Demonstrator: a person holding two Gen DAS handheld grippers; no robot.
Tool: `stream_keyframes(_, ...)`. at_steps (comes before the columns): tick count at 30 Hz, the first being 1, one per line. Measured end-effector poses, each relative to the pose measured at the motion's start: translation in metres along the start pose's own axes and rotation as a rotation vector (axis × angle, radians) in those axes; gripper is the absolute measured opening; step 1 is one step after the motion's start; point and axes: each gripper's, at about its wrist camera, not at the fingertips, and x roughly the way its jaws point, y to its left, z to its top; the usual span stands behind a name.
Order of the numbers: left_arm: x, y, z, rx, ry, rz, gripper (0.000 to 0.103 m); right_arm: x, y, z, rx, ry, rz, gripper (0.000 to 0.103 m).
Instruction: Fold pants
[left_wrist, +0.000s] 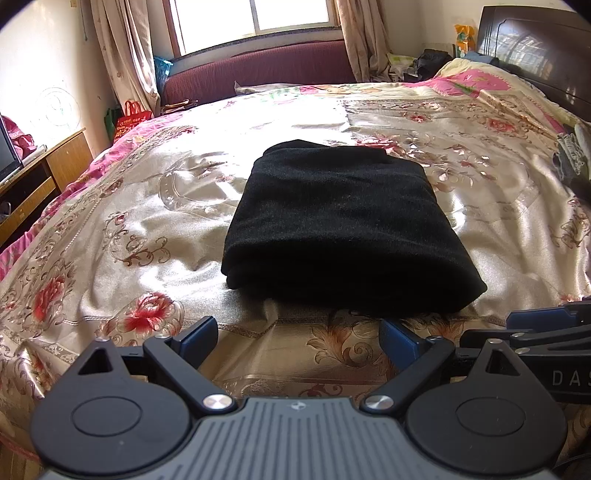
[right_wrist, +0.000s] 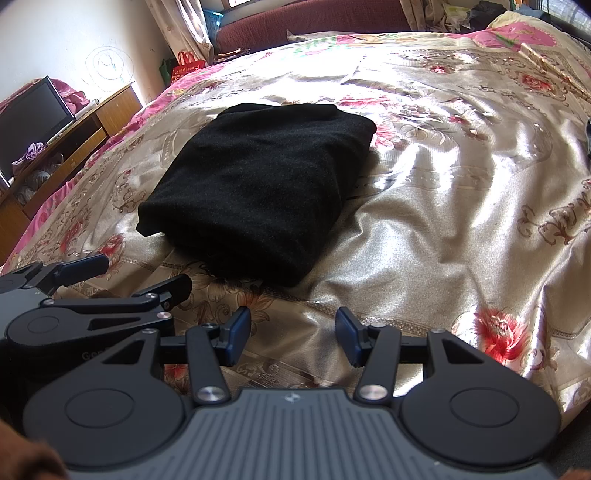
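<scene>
Black pants (left_wrist: 340, 225) lie folded into a thick rectangular stack on the floral satin bedspread (left_wrist: 147, 206); in the right wrist view the pants (right_wrist: 255, 184) sit ahead and to the left. My left gripper (left_wrist: 299, 338) hovers just short of the stack's near edge, open, with only bedspread between its blue pads. My right gripper (right_wrist: 293, 330) is also open and empty, set back from the stack over the bedspread (right_wrist: 443, 221). Each gripper shows in the other's view: the right one (left_wrist: 546, 325) at the right edge, the left one (right_wrist: 140, 275) at the left.
A maroon sofa (left_wrist: 258, 70) and curtained window stand beyond the bed. A wooden TV cabinet (right_wrist: 74, 144) with a dark screen (right_wrist: 33, 114) runs along the left side. A dark headboard (left_wrist: 535, 48) and a pile of clothes (left_wrist: 572, 155) are at the right.
</scene>
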Motion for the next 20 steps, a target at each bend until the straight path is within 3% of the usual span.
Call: stream_keyframes(20,0.0042,0.0003,-0.0003,-0.007,0.032,-0.007,0.103,0.0002,0.0001,-0.0001,-0.001,0.0,-0.001,0.053)
